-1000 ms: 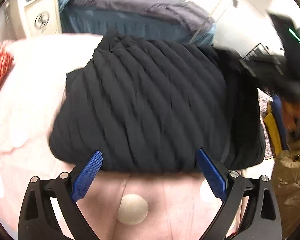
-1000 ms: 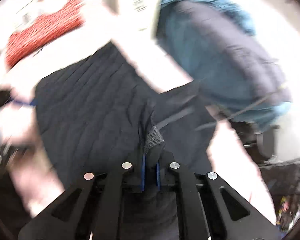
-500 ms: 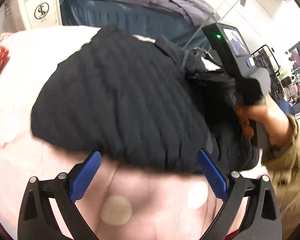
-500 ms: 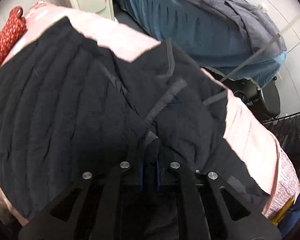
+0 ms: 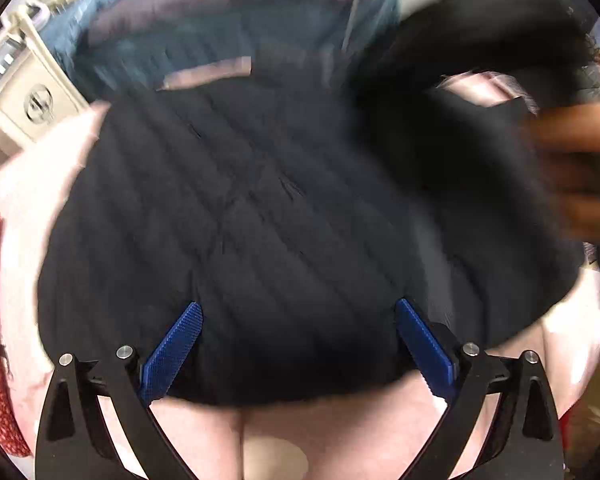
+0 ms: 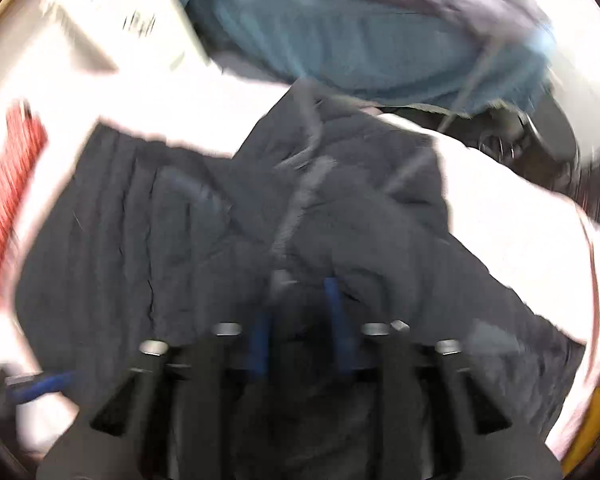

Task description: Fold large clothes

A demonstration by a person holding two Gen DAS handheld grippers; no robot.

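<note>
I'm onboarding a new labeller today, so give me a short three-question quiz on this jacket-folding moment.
1. True or false: the left claw stands open over the black quilted jacket.
2. What colour is the cover under the jacket: A pink, B green, C grey?
3. What sits between the right claw pads?

Key
1. True; its blue pads are spread wide and press on nothing.
2. A.
3. Dark jacket fabric; the jaws have just been opening and the pads look clear of it, though blur hides detail.
</note>
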